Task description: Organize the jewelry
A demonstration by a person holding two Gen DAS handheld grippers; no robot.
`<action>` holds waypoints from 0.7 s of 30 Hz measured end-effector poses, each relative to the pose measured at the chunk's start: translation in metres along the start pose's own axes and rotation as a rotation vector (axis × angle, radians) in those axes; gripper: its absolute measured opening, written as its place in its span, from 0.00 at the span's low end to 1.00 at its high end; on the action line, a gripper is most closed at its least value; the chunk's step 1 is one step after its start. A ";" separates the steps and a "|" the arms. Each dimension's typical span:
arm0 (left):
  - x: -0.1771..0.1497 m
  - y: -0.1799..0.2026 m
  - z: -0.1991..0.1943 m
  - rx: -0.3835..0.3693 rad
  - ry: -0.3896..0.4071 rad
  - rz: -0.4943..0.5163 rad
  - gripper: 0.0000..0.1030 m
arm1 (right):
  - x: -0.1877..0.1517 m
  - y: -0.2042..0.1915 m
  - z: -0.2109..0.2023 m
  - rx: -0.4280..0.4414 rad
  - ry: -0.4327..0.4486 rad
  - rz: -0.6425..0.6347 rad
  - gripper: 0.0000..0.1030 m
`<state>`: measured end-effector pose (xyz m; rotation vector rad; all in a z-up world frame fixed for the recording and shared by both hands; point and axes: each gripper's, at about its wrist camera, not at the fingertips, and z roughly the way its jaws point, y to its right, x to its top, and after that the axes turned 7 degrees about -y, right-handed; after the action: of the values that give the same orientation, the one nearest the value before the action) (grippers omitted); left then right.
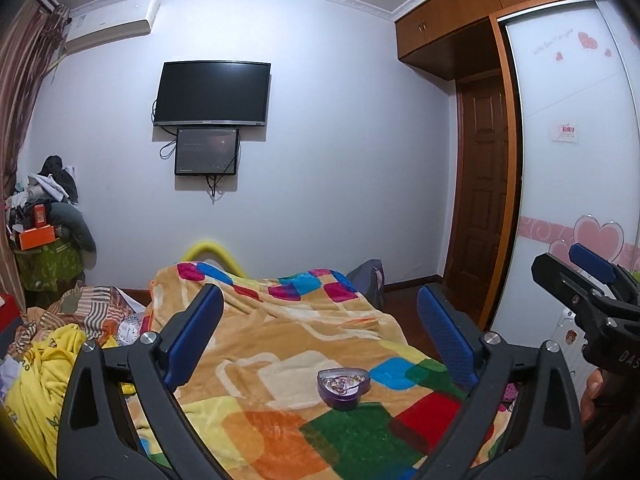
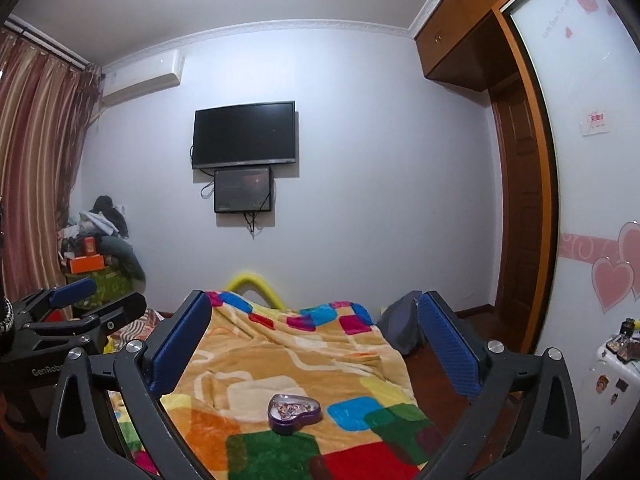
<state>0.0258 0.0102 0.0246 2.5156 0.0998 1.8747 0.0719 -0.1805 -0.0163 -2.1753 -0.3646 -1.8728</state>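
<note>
Tin: we see the heart-shaped jewelry tin [image 1: 343, 387] lidless on the blanket [image 1: 280, 340], near, between both tools.
Jaws: left gripper [image 1: 320, 344] and right gripper [image 2: 312, 348] released, holding nothing.
Approach: we judge a slow descent best, steadying the tin.

Both grippers are just hanging side by side, level. Left gripper [image 1: 320, 332] has its jaws spread wide, same with the right gripper [image 2: 314, 334].
</note>
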 end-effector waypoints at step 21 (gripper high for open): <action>-0.003 0.003 0.004 -0.017 -0.016 -0.004 0.97 | -0.007 0.004 -0.007 0.003 -0.039 -0.006 0.99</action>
<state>0.0293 0.0070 0.0207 2.5166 0.0884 1.8452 0.0651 -0.1868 -0.0228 -2.2134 -0.3819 -1.8343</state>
